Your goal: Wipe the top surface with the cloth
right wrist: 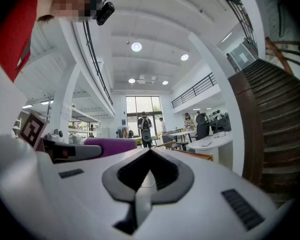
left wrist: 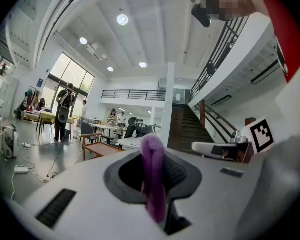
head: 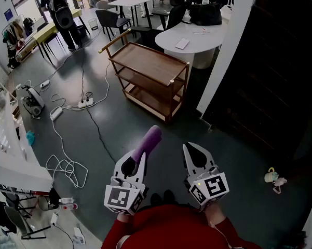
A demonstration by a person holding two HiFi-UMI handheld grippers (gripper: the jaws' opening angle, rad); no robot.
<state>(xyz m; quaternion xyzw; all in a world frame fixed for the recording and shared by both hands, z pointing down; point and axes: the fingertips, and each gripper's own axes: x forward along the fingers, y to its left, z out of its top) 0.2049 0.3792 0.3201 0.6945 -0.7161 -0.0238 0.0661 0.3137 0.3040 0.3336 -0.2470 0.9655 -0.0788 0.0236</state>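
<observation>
Holding the left gripper (head: 138, 158) clamped on a purple cloth (head: 149, 140), apparently rolled and poking forward past the jaw tips. Facing a wooden cart (head: 148, 62) well ahead across the dark floor (head: 130, 123), its top shelf far from the cloth. Carrying the right gripper (head: 193, 152) just beside the left, jaws pinched together and empty, with a white table (head: 197, 38) beyond.
</observation>
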